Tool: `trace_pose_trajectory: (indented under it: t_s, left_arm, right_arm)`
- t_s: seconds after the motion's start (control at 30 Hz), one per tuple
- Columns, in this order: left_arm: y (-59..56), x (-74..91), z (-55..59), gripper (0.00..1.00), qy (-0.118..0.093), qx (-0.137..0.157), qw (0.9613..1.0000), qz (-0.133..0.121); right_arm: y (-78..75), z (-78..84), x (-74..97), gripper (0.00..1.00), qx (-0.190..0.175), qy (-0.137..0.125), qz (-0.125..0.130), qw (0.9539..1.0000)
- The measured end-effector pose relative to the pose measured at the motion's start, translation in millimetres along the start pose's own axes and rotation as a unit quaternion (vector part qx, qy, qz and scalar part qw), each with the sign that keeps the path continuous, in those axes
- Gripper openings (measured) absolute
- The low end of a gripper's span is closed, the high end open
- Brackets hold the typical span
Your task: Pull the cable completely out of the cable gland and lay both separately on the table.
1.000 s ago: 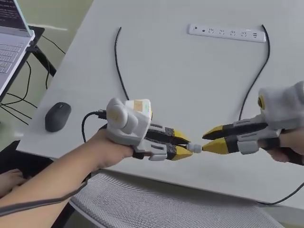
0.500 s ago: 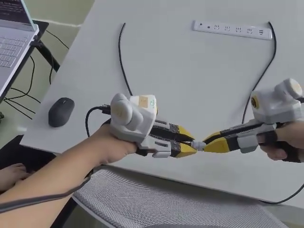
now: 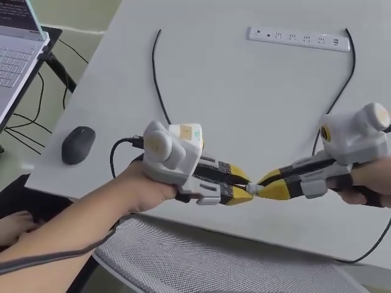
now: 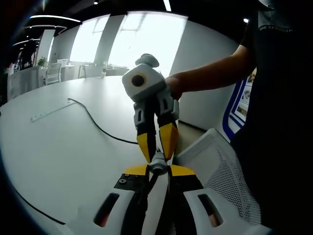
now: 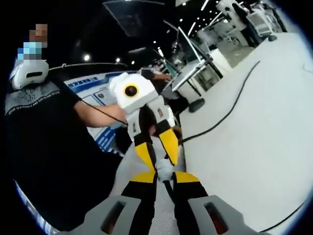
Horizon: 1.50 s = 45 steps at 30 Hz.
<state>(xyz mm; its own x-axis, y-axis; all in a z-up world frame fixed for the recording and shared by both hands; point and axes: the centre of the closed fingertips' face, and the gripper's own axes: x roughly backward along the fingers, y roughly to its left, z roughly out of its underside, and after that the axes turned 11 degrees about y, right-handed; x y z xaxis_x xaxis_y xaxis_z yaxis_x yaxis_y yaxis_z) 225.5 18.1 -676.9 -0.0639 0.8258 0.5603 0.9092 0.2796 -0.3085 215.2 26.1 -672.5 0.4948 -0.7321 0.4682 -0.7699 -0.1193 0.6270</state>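
Observation:
A small grey cable gland (image 3: 252, 188) sits between the tips of both grippers, above the table's near edge. My left gripper (image 3: 244, 187) is shut on one end of it. The black cable (image 3: 157, 79) runs across the table and passes behind that gripper. My right gripper (image 3: 263, 183) comes in from the right and is shut on the gland's other end. In the left gripper view the gland (image 4: 158, 164) sits at my own tips with the right gripper (image 4: 157, 149) pinching it from beyond. In the right gripper view the gland (image 5: 165, 169) sits between my tips, facing the left gripper (image 5: 159, 152); the cable (image 5: 220, 117) trails away over the table.
A white power strip (image 3: 299, 38) lies at the far side, its black cord (image 3: 333, 101) curving down the right. A dark mouse (image 3: 78, 144) sits near the table's left edge and a laptop (image 3: 15, 43) stands beyond it. A grey mesh chair (image 3: 214, 262) is below the near edge.
The right gripper has moved left onto the gland and its jaws have gone from open to shut. The left gripper has stayed shut and has hardly moved.

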Motion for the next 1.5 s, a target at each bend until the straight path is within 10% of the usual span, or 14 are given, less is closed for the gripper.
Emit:
trace_pose_trajectory:
  t_s: [0.23, 0.4, 0.53, 1.03, 1.3, 1.5]
  left_arm:
    - [1.3, 0.7, 3.6, 0.15, 0.005, 0.009, 0.9999, 0.002]
    - [1.8, -1.6, 8.5, 0.15, 0.014, 0.016, 0.9998, 0.002]
    - [0.7, -1.1, 10.4, 0.15, 0.014, 0.019, 0.9997, 0.000]
    - [-1.8, -6.1, 6.7, 0.15, 0.010, 0.019, 0.9997, -0.008]
    - [-0.4, -5.2, 4.1, 0.15, 0.004, 0.012, 0.9998, -0.017]
    - [2.2, -1.7, 1.5, 0.15, -0.002, 0.010, 0.9995, -0.030]
  right_arm:
    - [-1.1, 1.4, -3.7, 0.07, 0.115, 0.042, 0.096, 0.9878]
    - [-2.3, 5.9, -9.1, 0.07, 0.189, 0.074, 0.163, 0.9654]
    - [-2.6, 7.0, -11.1, 0.07, 0.209, 0.079, 0.188, 0.9565]
    - [-9.9, 12.0, -4.0, 0.08, 0.206, 0.079, 0.206, 0.9532]
    - [-6.0, 6.2, 2.9, 0.09, 0.178, 0.045, 0.211, 0.9600]
    - [-9.8, -0.5, 23.7, 0.24, 0.116, 0.003, 0.273, 0.9550]
